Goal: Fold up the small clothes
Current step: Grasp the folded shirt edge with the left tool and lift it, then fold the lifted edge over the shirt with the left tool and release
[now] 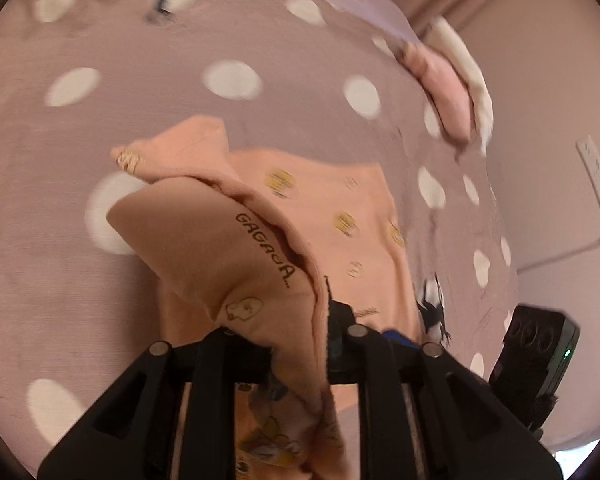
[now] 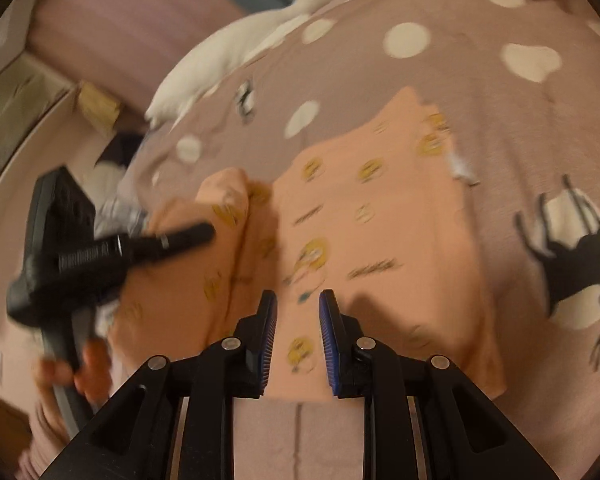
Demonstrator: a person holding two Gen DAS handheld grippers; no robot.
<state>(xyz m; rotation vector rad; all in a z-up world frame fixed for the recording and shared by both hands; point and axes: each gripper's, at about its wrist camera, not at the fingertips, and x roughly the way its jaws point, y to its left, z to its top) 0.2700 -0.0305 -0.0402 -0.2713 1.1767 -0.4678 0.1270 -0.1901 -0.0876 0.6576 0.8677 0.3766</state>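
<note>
A peach-coloured child's garment [image 2: 380,248], printed with small yellow cartoon figures, lies part-folded on a bed covered by a mauve bedspread [image 2: 520,128] with white dots and black-and-white animal prints. One edge of the garment, bearing the lettering "GAGAGA...", is lifted off the bed and doubled toward the middle, pinched in the left hand-held gripper [image 1: 324,344], whose fingers are closed tight on the fabric; the cloth drapes down between them and hides most of the pads. The rest of the garment lies flat on the bedspread beyond the raised fold.

The right hand-held gripper [image 2: 298,336] hangs just above the near hem of the flat part, its blue-ribbed pads [image 2: 327,340] standing apart with nothing between them but the printed cloth below. From this side the left hand-held gripper shows as a blurred black tool at the garment's left edge, the person's fingers [image 2: 88,368] wrapped around its handle.

A white stuffed goose [image 2: 236,52] with an orange beak rests on the far side of the bed, well apart from the garment. A pink cushion with white trim [image 1: 448,92] lies near the bedspread's edge in the left wrist view. A white power strip [image 1: 598,188] sits on the pale surface beside the bed. Both views are motion-blurred.
</note>
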